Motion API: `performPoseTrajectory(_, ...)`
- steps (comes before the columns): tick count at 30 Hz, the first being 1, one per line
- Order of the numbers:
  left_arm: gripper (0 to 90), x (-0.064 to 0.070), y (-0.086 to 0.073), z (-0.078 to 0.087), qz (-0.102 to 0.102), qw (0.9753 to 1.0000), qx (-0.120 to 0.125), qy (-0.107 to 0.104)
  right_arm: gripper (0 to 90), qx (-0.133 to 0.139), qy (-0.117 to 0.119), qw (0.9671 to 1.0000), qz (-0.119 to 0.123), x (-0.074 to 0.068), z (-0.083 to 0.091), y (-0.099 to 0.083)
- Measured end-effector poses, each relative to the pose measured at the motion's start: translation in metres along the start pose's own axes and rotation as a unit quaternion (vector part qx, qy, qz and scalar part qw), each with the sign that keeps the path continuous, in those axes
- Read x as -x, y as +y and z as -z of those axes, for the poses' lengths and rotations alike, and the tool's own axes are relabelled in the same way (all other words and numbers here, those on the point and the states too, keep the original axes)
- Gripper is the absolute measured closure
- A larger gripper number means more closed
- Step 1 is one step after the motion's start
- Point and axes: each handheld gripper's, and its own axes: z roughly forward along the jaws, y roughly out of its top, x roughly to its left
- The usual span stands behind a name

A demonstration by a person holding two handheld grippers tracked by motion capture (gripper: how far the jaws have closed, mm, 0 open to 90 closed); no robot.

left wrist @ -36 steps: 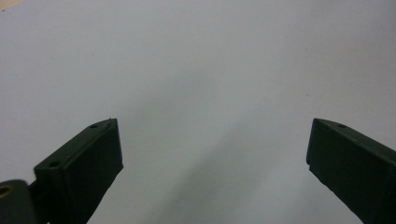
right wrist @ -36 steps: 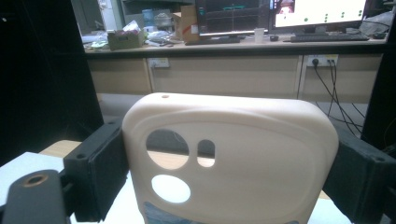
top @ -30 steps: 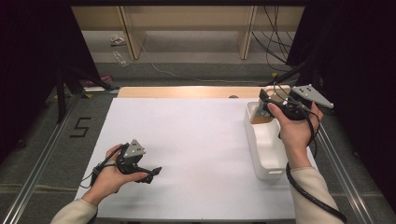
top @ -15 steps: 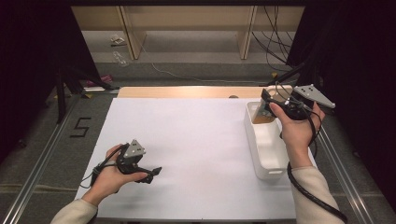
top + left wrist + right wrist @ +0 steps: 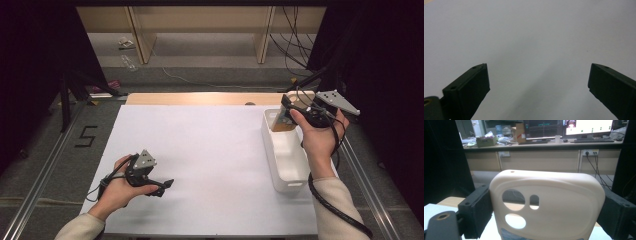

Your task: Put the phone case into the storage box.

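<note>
Lifted slightly clear of the white bin point(image 5: 287, 165) at two o'clock, a cream phone case point(image 5: 546, 205) was kept clamped by the right claw point(image 5: 286, 116) for carrying, while the left claw point(image 5: 162, 186) was rested open at seven o'clock on the surface point(image 5: 215, 150).

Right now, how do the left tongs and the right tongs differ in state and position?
The left tongs are open with nothing between the jaws, while the right tongs are shut on a cream phone case. The left tongs rest low over the white sheet near the person's side, while the right tongs are raised above the far end of the white bin. Both have black jaws and a grey three-cornered plate.
</note>
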Motion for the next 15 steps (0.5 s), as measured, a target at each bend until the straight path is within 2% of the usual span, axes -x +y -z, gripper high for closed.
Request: performPoseTrajectory(15,3.2,-0.0005,0.0007,0.0009,0.002,1.0000,0.002,0.002,12.5,-0.009,-0.004,0.9999,-0.003,0.0043,-0.0020,-0.0009)
